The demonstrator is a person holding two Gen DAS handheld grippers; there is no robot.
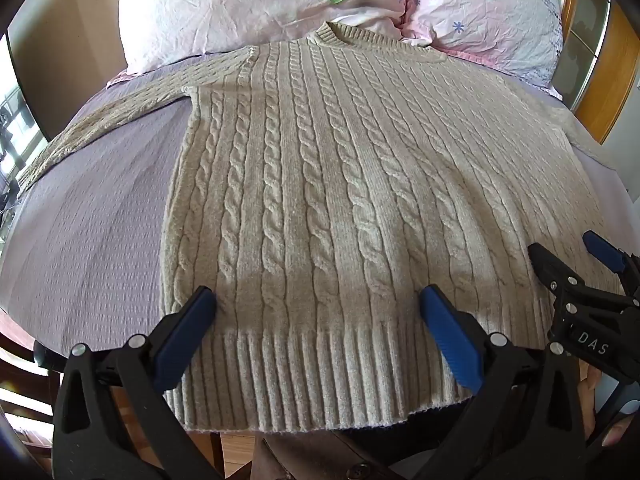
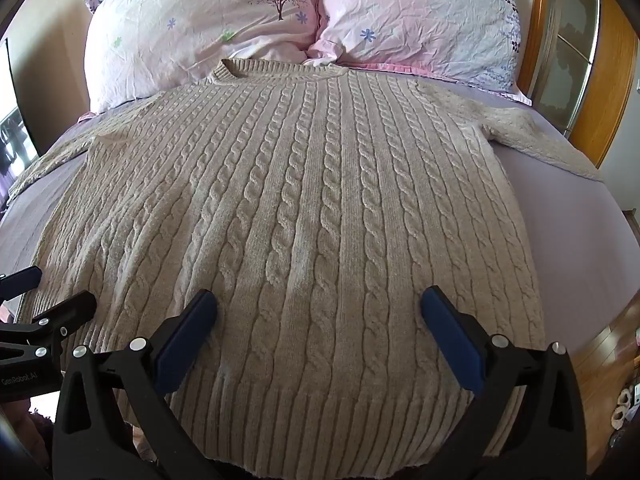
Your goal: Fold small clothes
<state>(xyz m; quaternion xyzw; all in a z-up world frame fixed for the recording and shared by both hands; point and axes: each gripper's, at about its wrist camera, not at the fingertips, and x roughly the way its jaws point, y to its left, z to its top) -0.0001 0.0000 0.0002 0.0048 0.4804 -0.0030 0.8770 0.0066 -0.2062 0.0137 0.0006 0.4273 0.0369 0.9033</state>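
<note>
Place: home bedroom.
Bed: lilac sheet (image 1: 88, 240) over a mattress.
Pillows: two, pink floral (image 2: 200, 32), at the head.
Headboard: wood (image 2: 536, 20), behind the pillows.
Floor: wood boards (image 2: 612, 356), slippers (image 2: 626, 404) beside the bed.

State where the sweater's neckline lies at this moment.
In both wrist views the neckline sits at the far end of the beige sweater, touching the two pink floral pillows at the head of the bed, near where they meet.
</note>
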